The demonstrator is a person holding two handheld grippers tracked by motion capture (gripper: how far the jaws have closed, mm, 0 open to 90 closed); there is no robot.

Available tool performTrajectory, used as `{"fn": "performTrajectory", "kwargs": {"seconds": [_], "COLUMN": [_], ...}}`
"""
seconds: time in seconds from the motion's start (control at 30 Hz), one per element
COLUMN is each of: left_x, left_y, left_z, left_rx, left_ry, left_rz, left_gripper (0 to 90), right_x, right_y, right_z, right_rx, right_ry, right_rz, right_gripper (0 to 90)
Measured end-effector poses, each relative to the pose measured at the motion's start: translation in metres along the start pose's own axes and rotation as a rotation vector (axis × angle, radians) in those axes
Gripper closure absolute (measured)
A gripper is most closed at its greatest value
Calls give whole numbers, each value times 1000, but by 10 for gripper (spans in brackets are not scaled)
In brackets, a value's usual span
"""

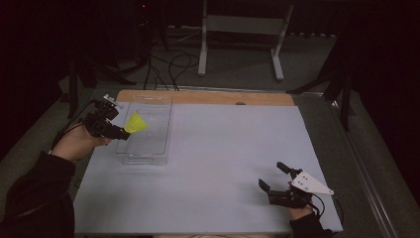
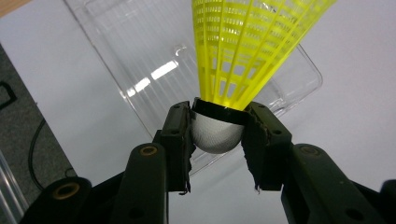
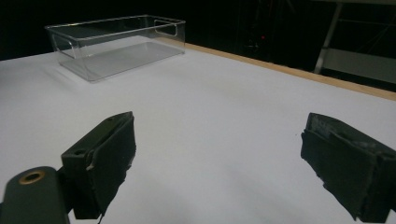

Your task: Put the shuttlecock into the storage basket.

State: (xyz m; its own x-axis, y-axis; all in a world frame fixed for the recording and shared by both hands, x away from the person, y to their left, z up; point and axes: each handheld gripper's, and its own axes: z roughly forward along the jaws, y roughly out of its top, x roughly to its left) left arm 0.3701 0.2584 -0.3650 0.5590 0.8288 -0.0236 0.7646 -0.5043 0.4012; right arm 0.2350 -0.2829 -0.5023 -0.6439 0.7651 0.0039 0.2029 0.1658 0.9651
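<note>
A yellow shuttlecock [image 1: 135, 122] with a white cork base [image 2: 215, 133] is held over a clear plastic bin [image 1: 148, 130] at the table's left. My left gripper [image 1: 120, 133] is shut on the cork, its pads [image 2: 181, 140] pressing both sides, and the yellow skirt [image 2: 247, 42] points away over the bin [image 2: 140, 56]. My right gripper [image 1: 274, 176] rests near the table's front right, open, with nothing between its jaws. In the right gripper view the gripper [image 3: 217, 158] faces the bin [image 3: 116, 44] across bare white table.
The white tabletop [image 1: 223, 148] has a wooden strip [image 1: 208, 96] along its far edge. Behind the table stand a metal frame [image 1: 242, 34] and cables [image 1: 168, 69] on the floor. A dark sleeve [image 1: 34, 198] comes in at the lower left.
</note>
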Motion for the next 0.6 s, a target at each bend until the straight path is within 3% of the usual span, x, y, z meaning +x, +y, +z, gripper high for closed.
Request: {"fn": "performTrajectory", "kwargs": {"seconds": [0.6], "left_x": [7], "left_y": [-17], "left_z": [27], "left_rx": [2], "left_ry": [20], "left_rz": [2], "left_gripper": [637], "right_x": [0], "right_y": [0], "right_z": [0], "right_rx": [5], "right_ry": [2], "right_rz": [0], "right_gripper": [101]}}
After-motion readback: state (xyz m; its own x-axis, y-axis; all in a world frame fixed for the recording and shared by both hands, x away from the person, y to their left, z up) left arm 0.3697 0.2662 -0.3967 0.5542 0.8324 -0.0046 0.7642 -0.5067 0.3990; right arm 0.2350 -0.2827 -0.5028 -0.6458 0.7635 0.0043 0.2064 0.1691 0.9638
